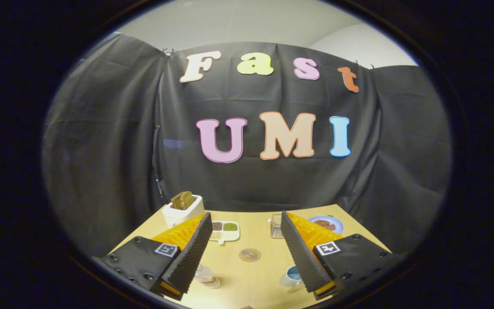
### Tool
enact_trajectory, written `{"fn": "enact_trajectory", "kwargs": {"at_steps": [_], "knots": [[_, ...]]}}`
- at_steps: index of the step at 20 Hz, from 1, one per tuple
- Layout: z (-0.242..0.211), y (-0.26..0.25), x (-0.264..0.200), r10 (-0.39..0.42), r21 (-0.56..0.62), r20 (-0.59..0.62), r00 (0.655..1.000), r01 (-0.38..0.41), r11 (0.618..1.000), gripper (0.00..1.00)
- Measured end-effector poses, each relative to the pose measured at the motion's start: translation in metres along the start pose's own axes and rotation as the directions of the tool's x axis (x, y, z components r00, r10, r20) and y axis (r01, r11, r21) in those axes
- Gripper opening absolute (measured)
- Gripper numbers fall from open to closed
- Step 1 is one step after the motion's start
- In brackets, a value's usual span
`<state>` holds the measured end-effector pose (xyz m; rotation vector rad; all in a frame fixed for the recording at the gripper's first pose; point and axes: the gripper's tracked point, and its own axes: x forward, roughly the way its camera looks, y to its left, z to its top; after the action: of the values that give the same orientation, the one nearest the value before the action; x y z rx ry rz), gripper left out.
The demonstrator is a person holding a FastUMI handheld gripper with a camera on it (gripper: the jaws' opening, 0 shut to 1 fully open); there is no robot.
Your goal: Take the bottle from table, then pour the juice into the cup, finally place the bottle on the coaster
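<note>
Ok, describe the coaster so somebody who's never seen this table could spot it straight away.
Start at the wooden table in front of the black cloth wall. Between the open gripper fingers, near the table's middle, lies the coaster, with the divided white dish beyond it and the bottle and cup nearer. It is the only flat, round, brownish disc, with nothing on it.

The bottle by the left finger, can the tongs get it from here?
Probably yes. The tongs are open, and the bottle stands uncovered on the table beside the left finger.
</note>
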<state>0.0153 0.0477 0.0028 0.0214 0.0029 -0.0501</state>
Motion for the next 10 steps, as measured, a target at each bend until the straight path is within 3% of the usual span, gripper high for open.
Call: {"fn": "enact_trajectory", "kwargs": {"at_steps": [10], "knots": [[-0.018,0.038,-0.003,-0.110,0.047,-0.033,0.993,0.111,0.993,1.00]]}}
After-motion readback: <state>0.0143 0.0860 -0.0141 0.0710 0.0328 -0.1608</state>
